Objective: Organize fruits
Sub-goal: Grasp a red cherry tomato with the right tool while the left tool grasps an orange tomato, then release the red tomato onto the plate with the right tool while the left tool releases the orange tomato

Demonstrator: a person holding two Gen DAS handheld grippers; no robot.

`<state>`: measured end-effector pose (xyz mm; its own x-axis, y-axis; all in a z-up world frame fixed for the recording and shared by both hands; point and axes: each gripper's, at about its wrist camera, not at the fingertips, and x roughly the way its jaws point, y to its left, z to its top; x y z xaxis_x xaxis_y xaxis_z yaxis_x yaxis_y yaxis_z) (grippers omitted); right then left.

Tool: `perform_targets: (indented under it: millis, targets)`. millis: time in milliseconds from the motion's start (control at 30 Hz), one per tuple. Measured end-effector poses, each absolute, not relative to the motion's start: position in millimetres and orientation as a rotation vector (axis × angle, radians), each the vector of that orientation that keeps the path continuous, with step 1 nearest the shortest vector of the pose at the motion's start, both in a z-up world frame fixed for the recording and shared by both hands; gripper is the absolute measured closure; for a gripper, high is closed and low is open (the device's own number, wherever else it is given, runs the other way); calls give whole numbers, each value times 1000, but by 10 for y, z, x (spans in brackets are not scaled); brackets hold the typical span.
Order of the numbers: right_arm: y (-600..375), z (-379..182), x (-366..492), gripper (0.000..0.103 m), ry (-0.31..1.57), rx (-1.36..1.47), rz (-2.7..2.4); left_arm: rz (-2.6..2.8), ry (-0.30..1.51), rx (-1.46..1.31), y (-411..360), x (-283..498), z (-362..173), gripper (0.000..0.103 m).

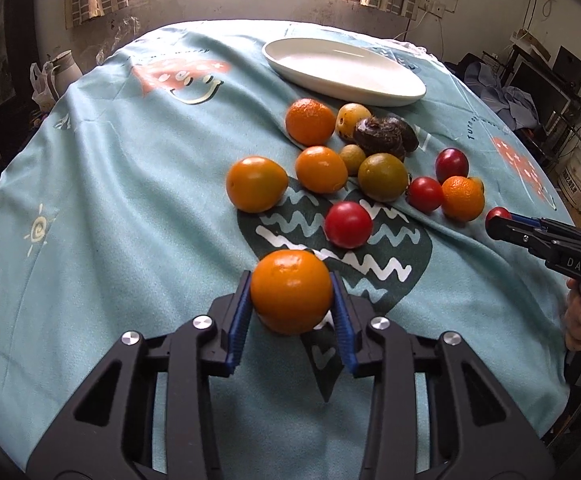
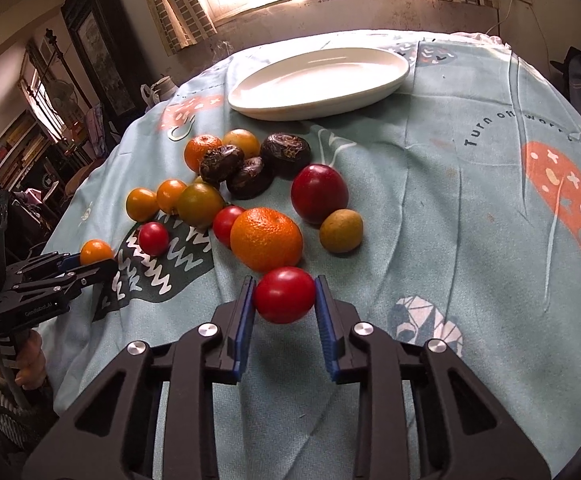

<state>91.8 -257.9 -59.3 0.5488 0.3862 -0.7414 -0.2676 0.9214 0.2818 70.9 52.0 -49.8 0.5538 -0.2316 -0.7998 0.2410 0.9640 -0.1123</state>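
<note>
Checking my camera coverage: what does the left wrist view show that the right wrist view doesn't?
Only the left wrist view: the left gripper from behind, jaws shut on an orange fruit. Only the right wrist view: the right gripper from behind, shut on a red fruit, and three dark fruits. Both: white plate, fruit pile, blue cloth.

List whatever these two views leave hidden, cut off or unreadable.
- Left wrist view: the underside of the orange fruit and its contact with the cloth, hidden by the fruit and the left gripper.
- Left wrist view: most of the red fruit in the right gripper, covered by the fingers.
- Right wrist view: the tablecloth lettering, cut off by a fold.
- Both views: the white plate surface, washed out by window glare.
</note>
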Motion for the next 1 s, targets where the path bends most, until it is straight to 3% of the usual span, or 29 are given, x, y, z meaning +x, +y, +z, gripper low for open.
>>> perform_targets:
  millis: [167, 367, 733, 767, 800, 833, 867, 1000]
  targets:
    - [-2631, -298, 958, 73, 833, 97, 366, -297, 884, 57, 407, 921, -132, 65]
    - [-2627, 91, 1731, 73, 744, 75, 321, -339, 817, 100, 2, 1763, 244, 65]
    - [-2487, -298, 3054, 72, 862, 125, 321, -370, 935, 42, -389, 2945, -172, 64]
    - [-2475, -323, 3086, 62, 878, 121, 320, -365, 941, 41, -395, 2975, -215, 64]
    - [-2467, -330, 3097, 44, 878, 118, 322, -362, 943, 43, -406, 2983, -247, 56]
    - [-2468, -315, 3082, 41, 858, 116, 320, -356, 937, 45, -404, 2988, -250, 42]
    - [-2474, -289, 3054, 41, 837, 111, 315, -345, 923, 48, -392, 2976, -235, 39]
    - [-2548, -159, 2859, 41, 807, 141, 333, -333, 890, 36, -258, 2827, -89, 38]
